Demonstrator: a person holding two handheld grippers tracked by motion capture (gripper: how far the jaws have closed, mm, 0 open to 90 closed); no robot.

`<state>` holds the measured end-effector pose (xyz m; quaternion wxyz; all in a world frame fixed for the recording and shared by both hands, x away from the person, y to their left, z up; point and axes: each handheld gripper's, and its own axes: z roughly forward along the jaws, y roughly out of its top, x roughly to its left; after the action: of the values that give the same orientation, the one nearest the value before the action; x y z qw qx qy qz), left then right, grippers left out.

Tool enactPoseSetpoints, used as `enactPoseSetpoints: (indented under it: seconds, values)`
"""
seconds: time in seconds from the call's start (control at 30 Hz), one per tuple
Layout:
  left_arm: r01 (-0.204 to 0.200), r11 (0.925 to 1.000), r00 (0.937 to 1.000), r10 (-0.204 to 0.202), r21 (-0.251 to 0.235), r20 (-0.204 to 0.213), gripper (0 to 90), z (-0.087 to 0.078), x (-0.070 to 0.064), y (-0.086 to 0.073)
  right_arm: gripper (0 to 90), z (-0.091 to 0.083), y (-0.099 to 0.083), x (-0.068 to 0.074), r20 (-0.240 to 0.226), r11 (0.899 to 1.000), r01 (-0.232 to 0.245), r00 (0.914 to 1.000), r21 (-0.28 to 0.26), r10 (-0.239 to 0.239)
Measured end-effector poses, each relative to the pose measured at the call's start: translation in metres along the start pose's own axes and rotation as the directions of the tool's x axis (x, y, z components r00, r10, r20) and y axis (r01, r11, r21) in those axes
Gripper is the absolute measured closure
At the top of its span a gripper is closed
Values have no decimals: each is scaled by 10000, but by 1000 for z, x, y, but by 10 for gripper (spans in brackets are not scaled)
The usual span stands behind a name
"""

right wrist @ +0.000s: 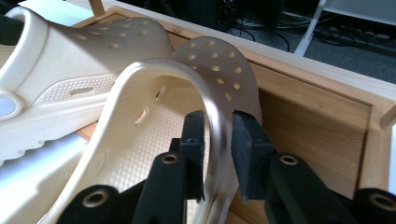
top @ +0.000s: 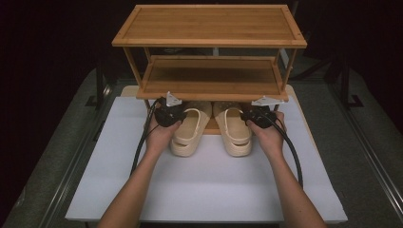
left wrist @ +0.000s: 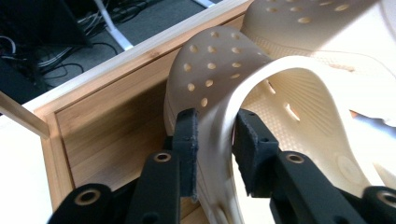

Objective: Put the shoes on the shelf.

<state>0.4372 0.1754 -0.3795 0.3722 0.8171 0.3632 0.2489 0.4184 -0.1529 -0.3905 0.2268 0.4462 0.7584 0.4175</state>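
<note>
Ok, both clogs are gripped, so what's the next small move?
Probably slide both forward, deeper onto the bottom shelf. The left gripper is shut on the left clog by its side wall, and the right gripper on the right clog likewise. Their toes lie under the rack, but the heels overhang onto the white board.
</note>
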Motion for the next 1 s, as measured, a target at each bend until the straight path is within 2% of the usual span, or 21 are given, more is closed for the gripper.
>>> enactPoseSetpoints:
  seconds: [0.1,0.13,0.2,0.23,0.3,0.37,0.4,0.5,0.53,0.6,0.67,0.7,0.73,0.8,0.93,1.0]
  values:
    - [11,10000,9998,-10,-29,222,660,-11,4,0,694,-7,1,0,-68,10000,68,10000,-5,-68]
    - [111,9999,9993,-107,-97,352,625,-15,5,-1,665,-14,1,0,-188,10000,76,9998,20,-75]
    - [196,9997,9977,-188,-114,649,606,-24,7,-2,650,-19,1,1,-243,10000,72,9997,48,-71]
    - [86,9999,9972,-81,-68,737,580,-29,8,-3,637,-23,0,1,-332,9999,98,9994,44,-97]
    - [138,9996,9952,-113,-258,972,546,-39,9,-7,612,-32,-2,2,-519,9999,100,9986,-88,-104]
    - [51,9998,9940,-30,-191,1095,510,-49,11,-12,578,-46,-8,4,-685,9998,192,9975,-86,-198]
    - [16,9997,9932,10,-224,1168,510,-54,11,-15,578,-46,-8,4,-685,9998,192,9975,-86,-198]
    - [-84,9996,9893,125,-285,1453,482,-70,12,-25,553,-62,-17,4,-819,9998,181,9965,-130,-192]
    - [-102,9995,9885,147,-309,1507,452,-75,11,-28,524,-72,-24,5,-950,9997,167,9953,-165,-182]
    - [-48,9992,9830,120,-398,1830,434,-84,11,-35,508,-77,-28,5,-1068,9998,99,9942,-178,-117]
    - [-45,9992,9789,125,-396,2039,391,-91,9,-43,461,-87,-39,8,-1253,10000,68,9921,-49,-74]
    - [17,9992,9760,70,-394,2177,391,-93,8,-48,461,-87,-39,8,-1253,10000,68,9921,-49,-74]
    - [4,9993,9735,79,-366,2285,364,-94,7,-52,416,-88,-48,9,-1472,9999,48,9891,123,-30]
    - [-58,9998,9712,105,-204,2379,352,-93,4,-62,399,-88,-52,9,-1634,9998,24,9866,212,11]
    - [-19,9997,9625,-52,261,2712,309,-81,-1,-80,365,-76,-74,10,-2049,9970,20,9787,777,140]
    - [-24,9988,9565,-117,480,2913,308,-72,-4,-86,353,-72,-78,11,-2129,9956,49,9770,935,152]
